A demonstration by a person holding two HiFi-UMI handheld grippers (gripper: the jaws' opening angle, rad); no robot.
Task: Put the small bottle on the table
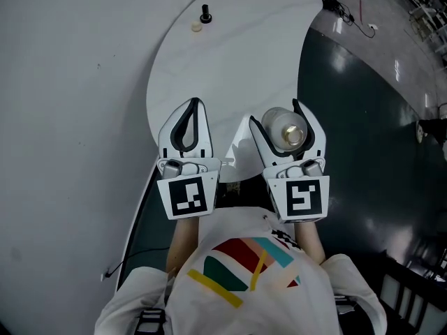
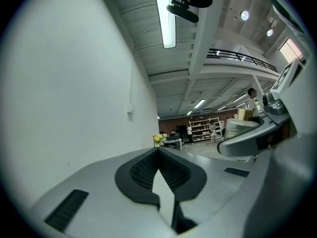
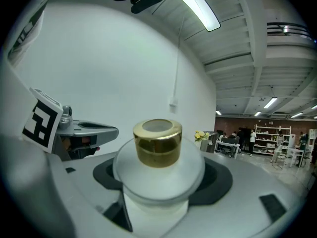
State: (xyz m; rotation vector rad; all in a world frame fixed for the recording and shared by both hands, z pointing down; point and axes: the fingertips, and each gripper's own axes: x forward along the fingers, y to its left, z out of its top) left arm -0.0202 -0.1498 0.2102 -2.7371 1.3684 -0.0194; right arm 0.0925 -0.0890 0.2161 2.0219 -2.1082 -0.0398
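Note:
The small bottle [image 1: 286,132] is frosted and pale, with a gold cap [image 3: 157,142]. My right gripper [image 1: 275,114] is shut on its body, and in the right gripper view the bottle [image 3: 159,175] stands upright between the dark pads. To its left, my left gripper [image 1: 196,104] is shut, with the fingertips touching and nothing held. In the left gripper view its pads [image 2: 159,168] meet in a point. Both grippers hover side by side over the near edge of the white round table [image 1: 230,54].
A small black peg-like object [image 1: 205,12] and a cream disc [image 1: 196,27] lie on the table's far left part. Dark glossy floor [image 1: 363,152] lies to the right, a pale wall [image 1: 63,103] to the left. Cables [image 1: 342,12] trail past the table's far right.

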